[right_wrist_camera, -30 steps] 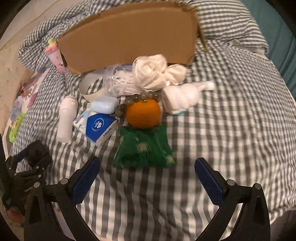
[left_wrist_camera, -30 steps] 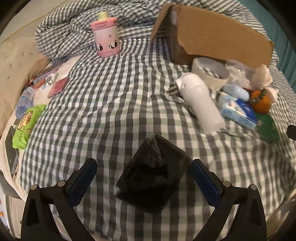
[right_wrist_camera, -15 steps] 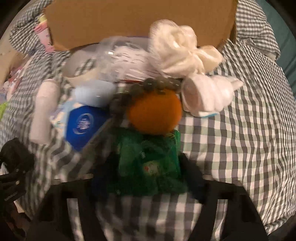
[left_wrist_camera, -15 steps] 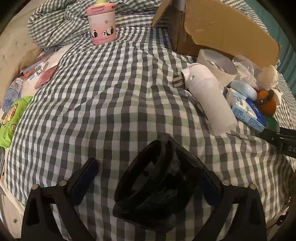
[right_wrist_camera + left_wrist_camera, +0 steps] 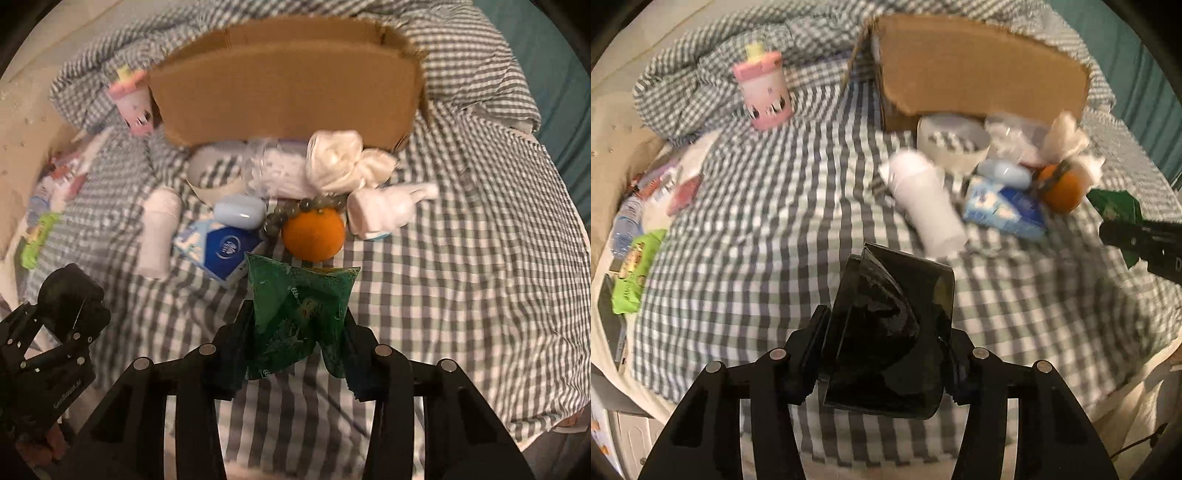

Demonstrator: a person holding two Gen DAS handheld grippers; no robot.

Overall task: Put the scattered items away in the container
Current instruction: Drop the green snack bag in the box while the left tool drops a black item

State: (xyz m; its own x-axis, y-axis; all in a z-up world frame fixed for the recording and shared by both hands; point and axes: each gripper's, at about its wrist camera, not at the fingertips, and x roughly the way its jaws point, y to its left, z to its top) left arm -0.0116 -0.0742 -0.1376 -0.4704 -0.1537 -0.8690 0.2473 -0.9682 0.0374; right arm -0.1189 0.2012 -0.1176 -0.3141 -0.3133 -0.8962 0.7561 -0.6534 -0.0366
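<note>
The left gripper point(image 5: 882, 354) is clamped on a glossy black pouch point(image 5: 886, 332), held above the near edge of the gingham bedspread point(image 5: 775, 229). The right gripper point(image 5: 295, 332) pinches a crumpled green packet point(image 5: 299, 314) just in front of an orange point(image 5: 314, 234). Beyond the orange lie a bead bracelet point(image 5: 295, 208), a blue tissue pack point(image 5: 221, 251) and a white bottle point(image 5: 159, 232). The cardboard box point(image 5: 288, 77) stands behind them toward the bedspread's far edge.

Motion blur smears the pink bottle point(image 5: 764, 90) (print unreadable); cardboard box point(image 5: 288, 79) interior hidden.
</note>
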